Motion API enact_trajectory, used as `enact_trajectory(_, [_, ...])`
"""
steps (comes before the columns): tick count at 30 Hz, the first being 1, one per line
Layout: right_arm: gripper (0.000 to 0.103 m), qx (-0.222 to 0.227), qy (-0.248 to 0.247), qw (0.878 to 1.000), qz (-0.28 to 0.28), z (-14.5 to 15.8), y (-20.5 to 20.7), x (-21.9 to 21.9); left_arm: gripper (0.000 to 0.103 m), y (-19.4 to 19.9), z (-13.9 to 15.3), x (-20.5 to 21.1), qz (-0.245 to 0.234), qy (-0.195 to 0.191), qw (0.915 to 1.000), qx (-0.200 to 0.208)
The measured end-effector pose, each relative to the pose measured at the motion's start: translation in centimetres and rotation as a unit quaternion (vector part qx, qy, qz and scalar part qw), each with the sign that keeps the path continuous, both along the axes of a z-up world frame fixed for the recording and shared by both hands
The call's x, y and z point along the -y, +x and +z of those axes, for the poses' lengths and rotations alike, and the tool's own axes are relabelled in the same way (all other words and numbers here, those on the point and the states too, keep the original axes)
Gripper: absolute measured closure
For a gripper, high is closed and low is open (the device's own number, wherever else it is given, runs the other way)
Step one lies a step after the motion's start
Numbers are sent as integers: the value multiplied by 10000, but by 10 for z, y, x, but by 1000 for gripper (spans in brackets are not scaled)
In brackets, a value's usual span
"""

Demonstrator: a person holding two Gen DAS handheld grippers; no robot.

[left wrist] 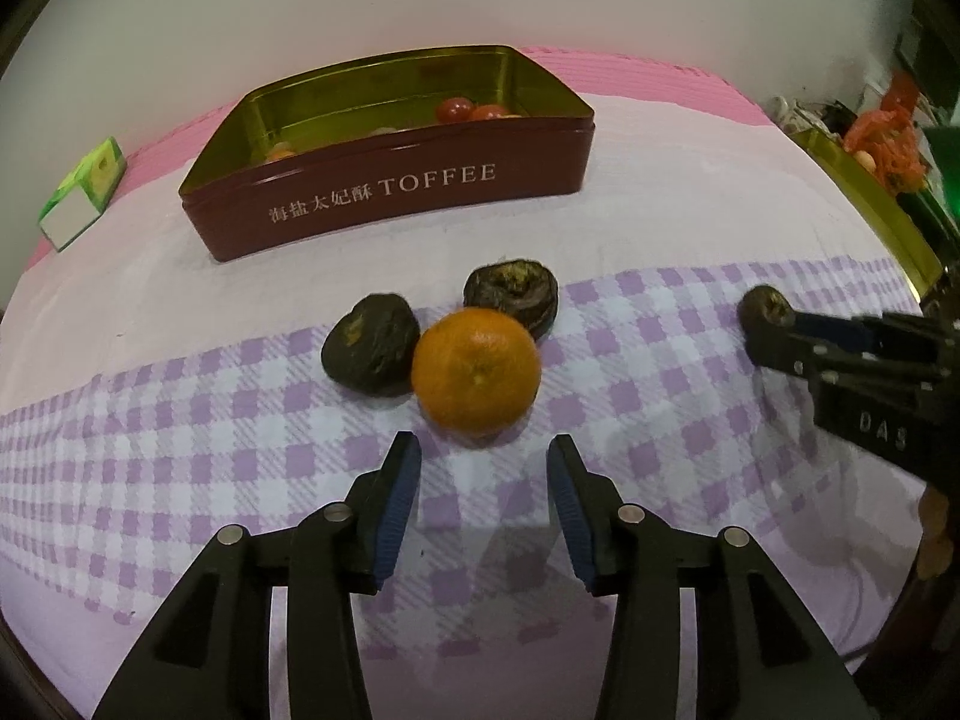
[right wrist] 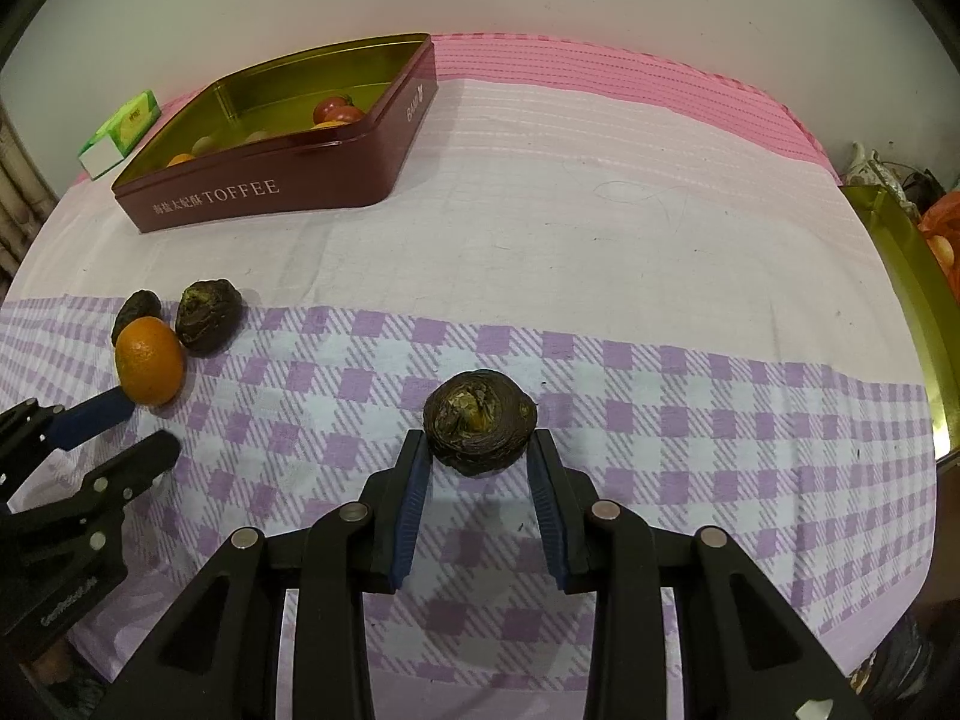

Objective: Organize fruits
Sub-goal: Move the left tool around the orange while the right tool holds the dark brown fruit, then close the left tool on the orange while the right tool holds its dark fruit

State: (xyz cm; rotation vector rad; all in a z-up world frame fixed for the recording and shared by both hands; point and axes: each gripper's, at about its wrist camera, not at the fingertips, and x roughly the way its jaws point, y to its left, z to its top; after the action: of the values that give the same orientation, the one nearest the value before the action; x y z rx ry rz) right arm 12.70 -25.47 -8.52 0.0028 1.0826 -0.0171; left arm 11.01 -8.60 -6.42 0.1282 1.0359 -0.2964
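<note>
An orange [left wrist: 476, 373] lies on the checked cloth between two dark wrinkled fruits [left wrist: 371, 343] [left wrist: 512, 295], touching both. My left gripper [left wrist: 485, 450] is open just short of the orange, which lies a little ahead of its fingertips. In the right wrist view the orange [right wrist: 149, 361] and the left gripper [right wrist: 141, 429] show at the far left. A third dark wrinkled fruit [right wrist: 479, 422] sits between the fingertips of my right gripper [right wrist: 479, 441]; the pads stand at its sides, and contact is unclear. The dark red TOFFEE tin [left wrist: 414, 192] stands behind, holding tomatoes [left wrist: 454, 110] and other small fruits.
A green and white carton [left wrist: 84, 192] lies at the back left. A gold tin lid [left wrist: 870, 204] with an orange plastic bag [left wrist: 888, 144] sits at the right edge. The table's far edge meets a white wall.
</note>
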Motion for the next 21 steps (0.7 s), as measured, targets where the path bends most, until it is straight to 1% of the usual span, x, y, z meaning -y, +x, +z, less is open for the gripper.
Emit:
enact_trajectory(2, [72, -3, 6, 10000, -5, 0, 0, 0, 57, 13, -3, -11, 85, -30, 10000, -12])
enact_trajectory(3, [72, -1, 1, 10000, -3, 0, 0, 0, 57, 6, -1, -5, 107, -45, 9999, -13])
enact_trajectory(4, [72, 1, -6, 10000, 2, 0, 0, 0, 57, 10, 4, -4, 131, -58, 9999, -18])
enact_trajectory(5, [72, 2, -4, 10000, 0, 0, 0, 0, 57, 15, 3, -9, 157, -60, 9999, -14])
enact_trajectory(6, [72, 2, 3, 10000, -4, 0, 0, 0, 57, 17, 0, -3, 174, -51, 9998, -5])
enact_trajectory(7, [72, -1, -1, 10000, 7, 0, 0, 0, 57, 1, 4, 7, 189, -43, 9998, 10])
enact_trajectory(11, [72, -1, 0, 10000, 8, 0, 0, 0, 57, 2, 5, 22, 263, 32, 9996, 45])
enact_trajectory(21, [72, 1, -1, 10000, 11, 0, 1, 0, 57, 18, 3, 22, 465, 58, 9989, 55])
